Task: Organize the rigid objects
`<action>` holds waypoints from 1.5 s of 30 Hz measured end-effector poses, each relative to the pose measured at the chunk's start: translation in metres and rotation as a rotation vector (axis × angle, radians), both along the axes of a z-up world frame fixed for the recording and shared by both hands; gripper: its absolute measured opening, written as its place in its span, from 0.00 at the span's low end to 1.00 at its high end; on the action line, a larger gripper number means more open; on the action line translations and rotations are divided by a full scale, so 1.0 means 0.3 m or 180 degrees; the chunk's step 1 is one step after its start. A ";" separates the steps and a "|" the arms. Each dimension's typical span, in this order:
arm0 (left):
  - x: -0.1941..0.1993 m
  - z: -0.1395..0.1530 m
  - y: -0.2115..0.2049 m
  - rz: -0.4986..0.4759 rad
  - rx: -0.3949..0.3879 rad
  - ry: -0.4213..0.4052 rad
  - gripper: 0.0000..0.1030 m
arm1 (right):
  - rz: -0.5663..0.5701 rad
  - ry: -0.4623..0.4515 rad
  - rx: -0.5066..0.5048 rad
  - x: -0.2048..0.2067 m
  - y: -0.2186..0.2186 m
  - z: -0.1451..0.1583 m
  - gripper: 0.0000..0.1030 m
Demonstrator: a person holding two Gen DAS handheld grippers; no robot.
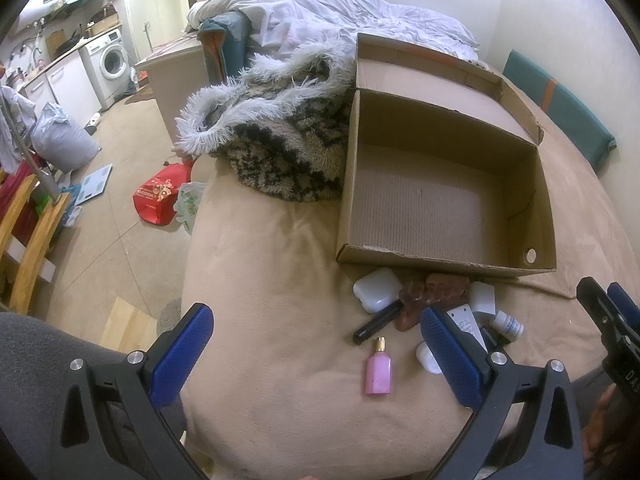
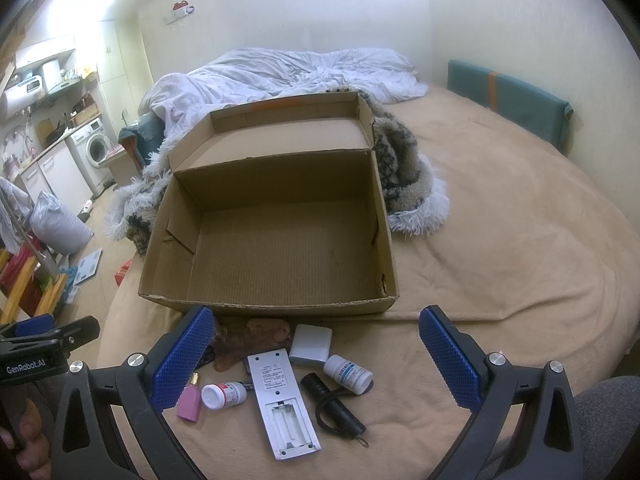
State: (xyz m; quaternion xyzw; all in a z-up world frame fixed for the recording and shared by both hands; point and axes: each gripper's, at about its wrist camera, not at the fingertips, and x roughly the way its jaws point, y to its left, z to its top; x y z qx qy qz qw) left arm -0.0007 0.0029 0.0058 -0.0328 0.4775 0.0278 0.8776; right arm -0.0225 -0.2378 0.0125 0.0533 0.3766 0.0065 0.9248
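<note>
Holding both grippers spread wide and empty, left gripper (image 1: pixel 316 344) and right gripper (image 2: pixel 316 344), you are hovering over small items just before the empty cardboard box (image 2: pixel 280 304) on the bed (image 2: pixel 500 264).

right gripper (image 2: pixel 316 356) spread wide, empty, above clutter on tan bed (image 2: pixel 500 240): white remote (image 2: pixel 282 400) battery bay up, black flashlight (image 2: pixel 334 406), two pill bottles, pink perfume bottle (image 2: pixel 189 399). cardboard box (image 2: pixel 276 236) behind, empty.

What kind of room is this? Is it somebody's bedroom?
It looks like a small one-room flat: a bed with a rumpled white duvet fills most of the view, and a washing machine stands by a kitchen counter in the same room.
</note>
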 end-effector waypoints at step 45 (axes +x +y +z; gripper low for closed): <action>0.169 -0.440 -0.136 -0.0299 -0.0353 0.1613 0.64 | -0.0206 0.1341 0.0797 0.137 -0.179 -0.224 1.00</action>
